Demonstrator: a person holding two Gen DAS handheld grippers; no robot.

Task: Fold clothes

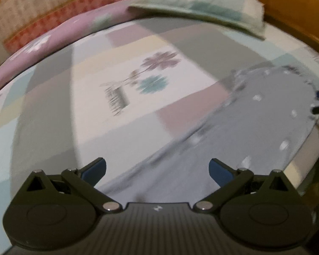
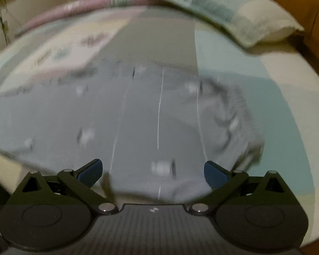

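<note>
A patchwork bedsheet (image 1: 53, 97) is covering the bed, with a flower print (image 1: 151, 72) lying left of centre in the left wrist view. The left gripper (image 1: 157, 171) is hovering with its jaws spread wide and holding nothing, its blue pads (image 1: 96, 170) clear of the cloth. To its right, a grey garment (image 1: 265, 116) with small white marks is lying flat on the sheet, its long axis running diagonally from near the gripper up toward the right. In the right wrist view the grey garment (image 2: 138, 116) is stretching away toward the pillow (image 2: 223, 8). The right gripper (image 2: 153, 171) is hanging wide open over the garment's near edge, gripping nothing. Blur is hiding finer detail.
</note>
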